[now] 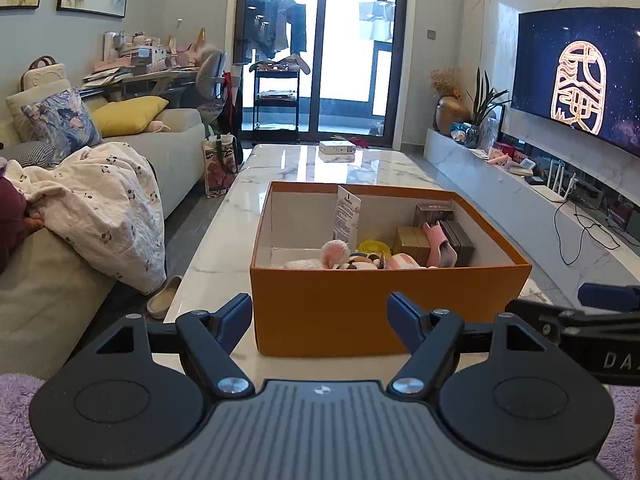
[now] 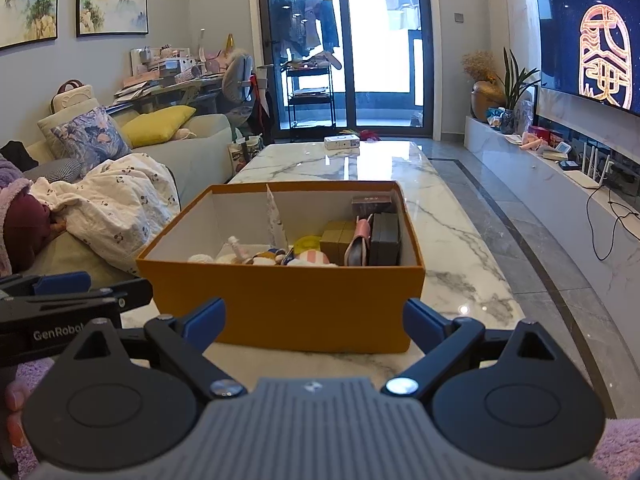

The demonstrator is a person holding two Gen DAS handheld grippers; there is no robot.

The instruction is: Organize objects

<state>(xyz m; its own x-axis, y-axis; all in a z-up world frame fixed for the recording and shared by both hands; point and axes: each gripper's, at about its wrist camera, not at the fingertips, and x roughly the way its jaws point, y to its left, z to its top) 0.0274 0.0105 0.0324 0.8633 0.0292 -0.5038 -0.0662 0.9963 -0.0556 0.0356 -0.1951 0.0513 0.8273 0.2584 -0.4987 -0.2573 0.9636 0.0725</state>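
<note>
Cardboard of the orange box (image 1: 384, 308) looks light, stiff, easily dented; it stands on the marble surface (image 1: 288, 168), holding small items. Both left gripper (image 1: 319, 312) and right gripper (image 2: 314, 318) jaws stand released, empty. Its side walls seem the best place to take hold.

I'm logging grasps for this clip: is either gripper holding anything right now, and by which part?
Nothing is held. The left gripper and right gripper both have open, empty jaws, short of the orange box.
</note>
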